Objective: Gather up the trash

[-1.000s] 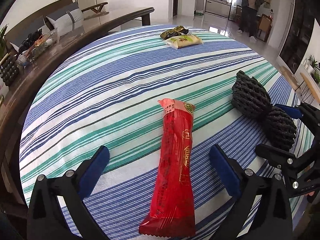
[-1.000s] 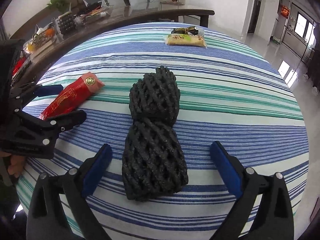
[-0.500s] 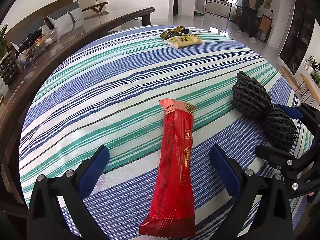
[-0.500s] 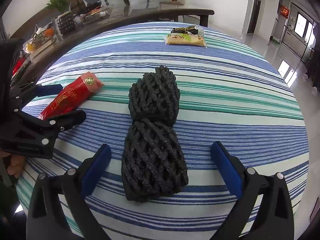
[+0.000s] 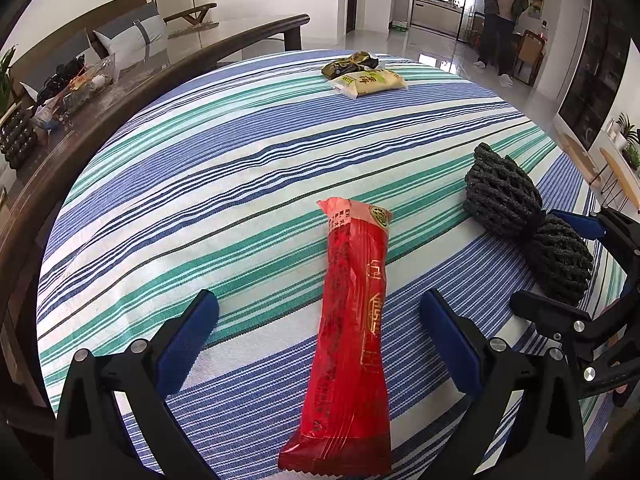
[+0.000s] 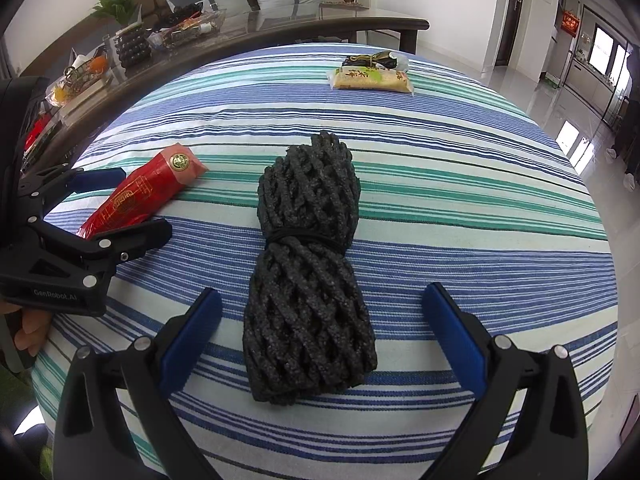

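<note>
A long red wrapper (image 5: 352,344) lies on the striped tablecloth, lengthwise between the open fingers of my left gripper (image 5: 320,320); the same red wrapper (image 6: 140,196) shows at left in the right wrist view. A black foam net bundle (image 6: 308,264), cinched in the middle, lies between the open fingers of my right gripper (image 6: 324,320); that net bundle (image 5: 524,224) also appears at right in the left wrist view. A pale yellow packet (image 5: 370,82) and a dark green wrapper (image 5: 350,65) rest at the table's far edge. Neither gripper touches anything.
The round table with striped cloth (image 5: 240,160) drops off on all sides. A dark wooden table (image 6: 280,20) behind holds boxes and clutter. A person (image 5: 500,12) stands far off in the room beyond.
</note>
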A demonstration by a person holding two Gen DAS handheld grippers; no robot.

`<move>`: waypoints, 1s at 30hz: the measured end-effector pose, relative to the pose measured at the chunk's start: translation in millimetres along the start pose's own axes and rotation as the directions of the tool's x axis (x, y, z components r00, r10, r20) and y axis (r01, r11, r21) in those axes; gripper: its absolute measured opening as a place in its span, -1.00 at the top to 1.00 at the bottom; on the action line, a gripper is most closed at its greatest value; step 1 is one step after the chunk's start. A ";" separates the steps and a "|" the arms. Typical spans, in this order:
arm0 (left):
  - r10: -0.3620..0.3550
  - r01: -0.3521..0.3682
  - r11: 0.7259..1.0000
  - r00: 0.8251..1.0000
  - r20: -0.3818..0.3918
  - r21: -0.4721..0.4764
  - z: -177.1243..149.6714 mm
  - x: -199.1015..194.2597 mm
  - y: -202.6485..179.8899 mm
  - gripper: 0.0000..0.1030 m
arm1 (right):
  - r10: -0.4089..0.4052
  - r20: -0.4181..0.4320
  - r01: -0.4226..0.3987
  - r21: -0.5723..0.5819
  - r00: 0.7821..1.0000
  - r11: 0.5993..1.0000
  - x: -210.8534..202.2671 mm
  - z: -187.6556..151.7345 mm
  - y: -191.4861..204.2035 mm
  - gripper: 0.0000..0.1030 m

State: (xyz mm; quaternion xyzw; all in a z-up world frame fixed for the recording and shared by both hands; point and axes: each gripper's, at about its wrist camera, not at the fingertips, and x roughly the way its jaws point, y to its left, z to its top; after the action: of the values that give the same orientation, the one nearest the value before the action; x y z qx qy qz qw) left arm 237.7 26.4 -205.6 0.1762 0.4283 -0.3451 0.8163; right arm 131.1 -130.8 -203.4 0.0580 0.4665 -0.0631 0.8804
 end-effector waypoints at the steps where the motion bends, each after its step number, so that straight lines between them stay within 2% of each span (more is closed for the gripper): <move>1: 0.001 -0.001 1.000 1.000 0.000 0.001 0.0 0.0 -0.1 -0.92 | 0.000 0.000 0.000 0.000 1.000 1.000 0.0 0.0 -0.1 -0.90; 7: 0.001 -0.001 1.000 1.000 0.000 0.001 -0.1 0.2 -0.4 -0.92 | 0.004 0.001 -0.004 0.002 1.000 1.000 -0.2 0.0 -0.4 -0.90; 9: -0.007 0.007 1.000 1.000 -0.001 0.008 -0.4 -0.5 0.3 -0.92 | 0.032 -0.003 -0.032 0.002 0.999 0.999 -2.2 0.2 -3.6 -0.89; 12: -0.062 0.066 0.995 0.997 -0.054 0.074 -0.5 -4.3 2.2 -0.91 | 0.076 -0.096 -0.073 0.038 0.992 0.997 -9.7 11.1 -15.8 -0.88; 15: -0.155 0.160 0.984 0.985 -0.072 0.078 -1.3 -16.3 5.9 -0.90 | 0.102 -0.135 -0.095 0.059 0.986 0.994 -24.2 28.1 -19.8 -0.88; 17: -0.157 0.164 0.981 0.985 -0.073 0.102 0.6 -21.7 2.5 -0.90 | 0.091 -0.175 -0.088 0.027 0.980 0.996 -27.3 40.3 -12.1 -0.88; 19: -0.148 0.156 0.982 0.986 -0.080 0.107 4.2 -24.2 -2.0 -0.81 | 0.083 -0.220 -0.086 -0.003 0.972 0.996 -22.5 47.4 -2.6 -0.80; 22: -0.159 0.168 0.982 0.981 -0.107 0.085 6.8 -22.4 -6.7 -0.54 | 0.046 -0.264 -0.054 -0.023 0.964 0.998 -8.1 49.6 6.2 -0.49; 23: -0.141 0.152 0.985 0.983 -0.115 0.087 6.4 -21.0 -8.5 -0.38 | 0.043 -0.274 -0.050 -0.021 0.961 0.999 -3.9 48.0 7.1 -0.18; 24: -0.117 0.130 0.987 0.985 -0.126 0.095 5.0 -18.8 -11.9 -0.14 | 0.053 -0.280 -0.059 -0.014 0.959 0.998 -1.7 46.3 6.0 0.23; 25: -0.103 0.117 0.988 0.985 -0.136 0.100 3.2 -17.5 -13.9 0.05 | 0.062 -0.277 -0.066 -0.004 0.959 0.998 -2.4 42.4 4.9 0.33; 26: -0.082 0.097 0.990 0.987 -0.135 0.104 1.5 -17.5 -16.2 0.43 | 0.063 -0.262 -0.066 0.001 0.963 0.998 -6.0 39.9 3.0 0.34; 27: -0.069 0.082 0.991 0.990 -0.123 0.110 0.1 -20.2 -17.5 0.59 | 0.065 -0.239 -0.067 -0.001 0.969 0.998 -13.3 36.2 0.9 0.36; 30: -0.131 0.141 0.985 0.986 -0.098 0.097 -0.6 -35.4 -27.3 0.68 | 0.087 -0.163 -0.086 0.016 0.983 0.996 -45.6 25.5 -13.7 0.36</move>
State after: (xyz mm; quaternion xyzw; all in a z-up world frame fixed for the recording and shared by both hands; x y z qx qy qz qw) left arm 203.9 22.3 -176.6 0.2043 0.4579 -0.4134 0.7601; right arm 124.2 -145.8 -152.0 0.0869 0.5340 -0.0219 0.8407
